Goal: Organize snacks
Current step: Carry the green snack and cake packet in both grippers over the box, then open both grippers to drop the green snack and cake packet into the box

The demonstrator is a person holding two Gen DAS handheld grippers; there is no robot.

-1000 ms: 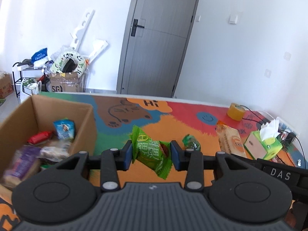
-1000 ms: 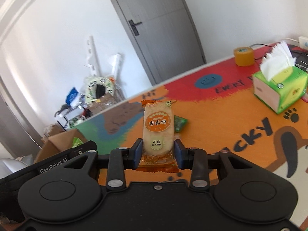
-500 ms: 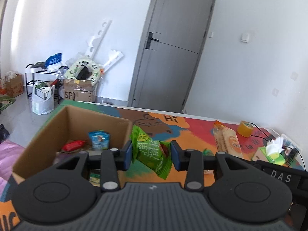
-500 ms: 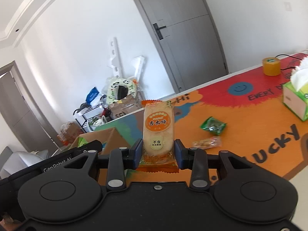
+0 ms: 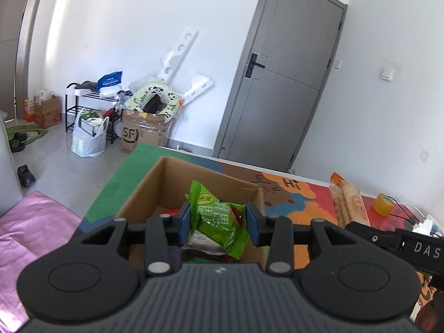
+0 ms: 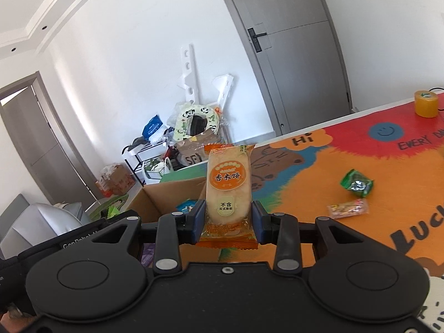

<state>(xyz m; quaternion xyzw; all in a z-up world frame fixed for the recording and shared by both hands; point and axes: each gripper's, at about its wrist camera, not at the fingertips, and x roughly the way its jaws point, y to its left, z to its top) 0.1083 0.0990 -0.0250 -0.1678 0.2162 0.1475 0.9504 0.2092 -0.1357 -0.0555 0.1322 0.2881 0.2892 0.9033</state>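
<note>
Right gripper (image 6: 228, 223) clamps orange rice cracker packet (image 6: 228, 191) upright

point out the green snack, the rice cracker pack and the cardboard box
green snack (image 5: 219, 222), left wrist view, middle of the wrapper
rice cracker pack (image 6: 228, 179), right wrist view, its orange label
cardboard box (image 5: 166, 177), left wrist view, inner back wall

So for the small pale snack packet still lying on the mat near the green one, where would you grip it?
Across its short width at the middle, coming straight down from above. The pale snack packet lies flat and long on the mat, slightly apart from the green packet, so a hand-held gripper's fingers should straddle its narrow sides.
</note>
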